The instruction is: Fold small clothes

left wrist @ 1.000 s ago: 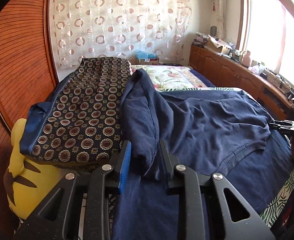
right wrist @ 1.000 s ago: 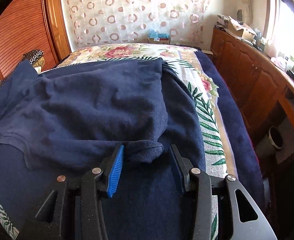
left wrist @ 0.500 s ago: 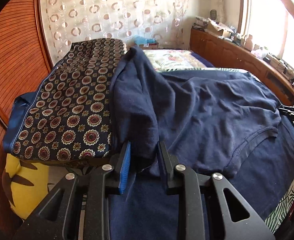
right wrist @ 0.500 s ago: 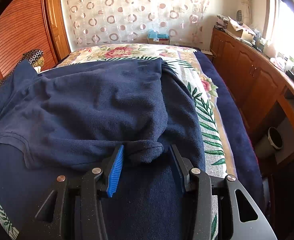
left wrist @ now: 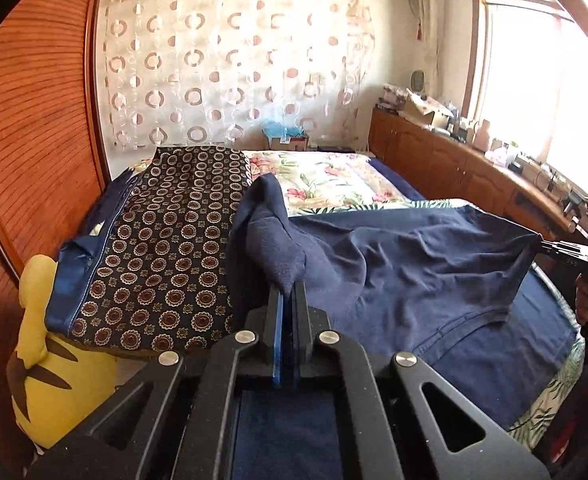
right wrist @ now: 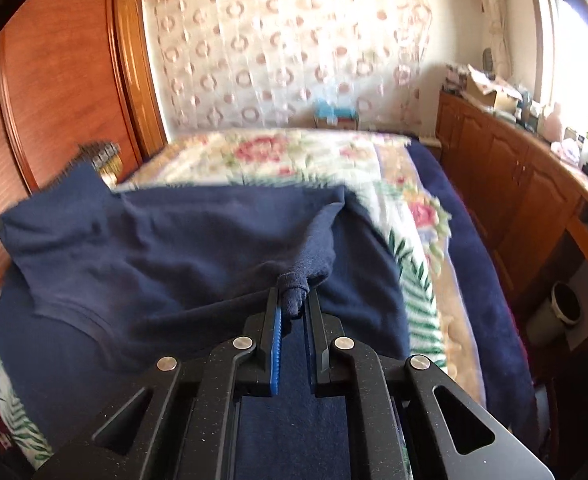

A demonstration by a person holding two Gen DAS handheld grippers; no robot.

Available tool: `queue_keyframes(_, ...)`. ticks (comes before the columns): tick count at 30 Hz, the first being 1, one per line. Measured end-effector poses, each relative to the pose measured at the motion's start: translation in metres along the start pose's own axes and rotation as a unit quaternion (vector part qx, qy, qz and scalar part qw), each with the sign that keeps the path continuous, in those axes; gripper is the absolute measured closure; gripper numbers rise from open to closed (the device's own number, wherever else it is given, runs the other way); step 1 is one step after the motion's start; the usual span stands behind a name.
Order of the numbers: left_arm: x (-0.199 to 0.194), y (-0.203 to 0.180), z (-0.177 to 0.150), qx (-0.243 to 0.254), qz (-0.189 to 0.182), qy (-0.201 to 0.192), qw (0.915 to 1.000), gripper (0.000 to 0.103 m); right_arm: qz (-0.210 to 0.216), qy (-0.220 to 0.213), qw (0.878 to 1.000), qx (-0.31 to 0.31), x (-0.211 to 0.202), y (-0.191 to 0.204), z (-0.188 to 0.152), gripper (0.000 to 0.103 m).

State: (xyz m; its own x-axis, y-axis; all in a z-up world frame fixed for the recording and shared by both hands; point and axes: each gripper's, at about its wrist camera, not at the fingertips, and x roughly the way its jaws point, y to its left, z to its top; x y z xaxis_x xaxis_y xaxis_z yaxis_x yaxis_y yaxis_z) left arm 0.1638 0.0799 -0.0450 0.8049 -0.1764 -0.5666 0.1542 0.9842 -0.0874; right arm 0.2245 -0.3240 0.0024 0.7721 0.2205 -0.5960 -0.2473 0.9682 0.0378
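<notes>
A navy blue shirt (left wrist: 406, 256) lies spread across the bed, also seen in the right wrist view (right wrist: 181, 240). My left gripper (left wrist: 287, 292) is shut on a bunched corner of the shirt at its left side. My right gripper (right wrist: 294, 300) is shut on a pinched fold at the shirt's right side. The cloth is lifted and stretched between them. The right gripper also shows at the far right of the left wrist view (left wrist: 562, 246), holding the shirt's edge.
The shirt rests on a navy blanket (left wrist: 494, 360) over a floral bedspread (right wrist: 410, 216). A patterned dark pillow (left wrist: 165, 248) and a yellow plush toy (left wrist: 49, 364) lie at the left. Wooden cabinets (right wrist: 526, 200) run along the right; a wooden wardrobe (left wrist: 21, 140) stands left.
Both grippers have closed on the shirt's sides and raised the cloth, pulling it taut; earlier both stood open around the fabric.
</notes>
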Motion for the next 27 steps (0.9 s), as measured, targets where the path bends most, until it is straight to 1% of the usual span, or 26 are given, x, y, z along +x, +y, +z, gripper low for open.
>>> queue_keyframes(4, -0.017, 0.004, 0.0, -0.018, -0.017, -0.015, 0.9996, 0.099, 0.015, -0.031, 0.999, -0.002, -0.033, -0.001, 0.001, 0.094)
queue_keyframes(8, -0.041, 0.006, -0.011, -0.032, -0.027, -0.026, 0.9988, 0.099, 0.021, -0.05, 0.999, -0.001, -0.065, -0.003, -0.008, 0.094)
queue_keyframes(10, -0.049, 0.007, -0.017, -0.038, -0.029, -0.026, 0.9985, 0.099, 0.023, -0.054, 0.998, 0.001, -0.078, -0.007, -0.016, 0.094)
queue_keyframes(15, -0.062, 0.011, -0.047, -0.049, -0.023, -0.007, 0.9985, 0.099, 0.023, -0.052, 0.998, 0.004, -0.106, -0.011, -0.042, 0.094)
queue_keyframes(18, -0.058, 0.014, -0.068, -0.052, -0.009, 0.011, 0.9985, 0.099, 0.021, -0.037, 0.999, 0.006, -0.112, -0.014, -0.061, 0.094)
queue_keyframes(21, -0.048, 0.024, -0.086, -0.07, -0.001, 0.031, 0.9971, 0.099, 0.015, -0.009, 1.0, 0.009, -0.109, -0.015, -0.083, 0.094)
queue_keyframes(24, -0.043, 0.027, -0.096, -0.069, 0.011, 0.041, 0.9967, 0.099, 0.012, 0.017, 1.0, 0.019, -0.098, -0.017, -0.104, 0.094)
queue_keyframes(27, -0.038, 0.026, -0.097, -0.063, 0.018, 0.045, 0.9968, 0.099, 0.009, 0.039, 0.999, 0.025, -0.087, -0.016, -0.117, 0.094)
